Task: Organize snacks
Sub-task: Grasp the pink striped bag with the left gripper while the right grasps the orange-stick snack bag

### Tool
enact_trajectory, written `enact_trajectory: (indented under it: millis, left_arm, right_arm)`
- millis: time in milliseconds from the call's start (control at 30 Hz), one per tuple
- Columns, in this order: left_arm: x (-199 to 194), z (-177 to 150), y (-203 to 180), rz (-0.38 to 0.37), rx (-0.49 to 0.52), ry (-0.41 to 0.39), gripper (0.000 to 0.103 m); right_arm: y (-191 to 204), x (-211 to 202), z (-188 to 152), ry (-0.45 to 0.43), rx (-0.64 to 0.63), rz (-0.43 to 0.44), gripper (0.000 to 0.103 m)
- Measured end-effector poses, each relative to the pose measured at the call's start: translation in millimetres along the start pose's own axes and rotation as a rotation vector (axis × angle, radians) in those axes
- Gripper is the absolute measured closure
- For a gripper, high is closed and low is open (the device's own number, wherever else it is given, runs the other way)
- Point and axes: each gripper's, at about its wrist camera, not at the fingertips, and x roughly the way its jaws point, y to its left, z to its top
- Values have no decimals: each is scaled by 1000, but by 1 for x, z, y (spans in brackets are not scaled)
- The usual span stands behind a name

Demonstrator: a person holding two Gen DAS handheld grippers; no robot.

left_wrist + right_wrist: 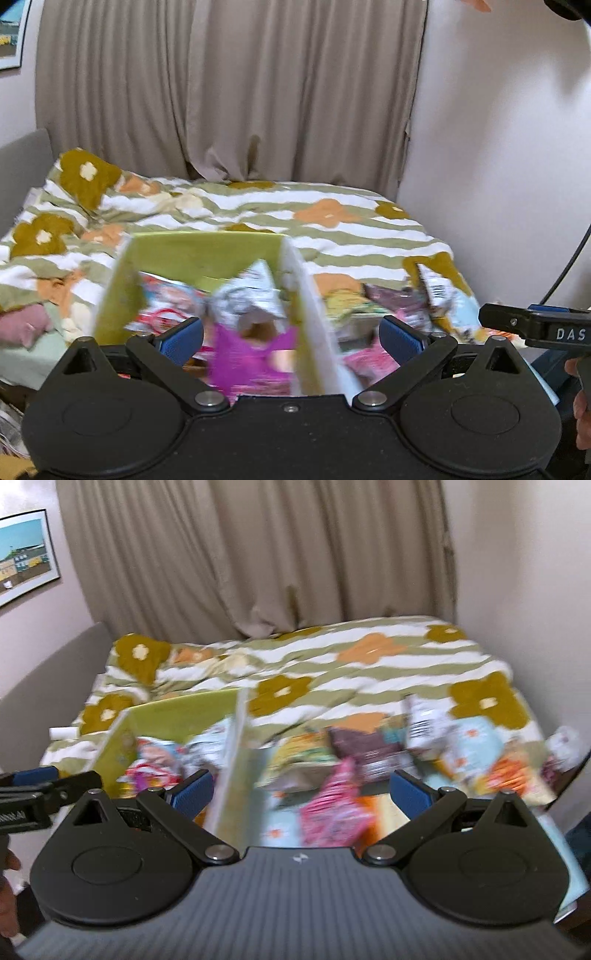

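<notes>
The left gripper (291, 338) has its fingers apart, holding nothing. The right gripper (301, 794) is spread apart too. The green box (192, 254) sits in the lower middle on the bed (351, 221), with snack bags (255, 295) inside. More snacks (417, 749) lie just right of it.

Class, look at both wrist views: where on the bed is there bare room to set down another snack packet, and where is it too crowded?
Free: the striped bedspread between the curtain and the snacks, and the stretch left of the green box. Crowded: inside the box, already holding packets, and the loose snack pile right of it, toward the wall. Both the left gripper and right gripper hang open.
</notes>
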Motion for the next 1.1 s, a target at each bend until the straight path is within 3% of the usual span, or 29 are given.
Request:
enact_trajectory:
  millis: [267,500,700,900,1100]
  left_arm:
    - [56,-4,-85,-45,-30,87,0]
    - [114,-17,-128,24,-71,185,0]
    - [157,-25,-133,120,-139,258,1]
    - [189,-37,-128,168,-185,341,1]
    - [209,-52,-118,153,-261,416,4]
  right_arm:
    - [-101,2,8,30,9,-81,0]
    - [-174,32,12,94,22,-84,0]
    - [-212,69,11,159,1,-39,0]
    - [-232,102,3,207,-43,-16,0]
    - [-238,121,-5,242,-80,4,0]
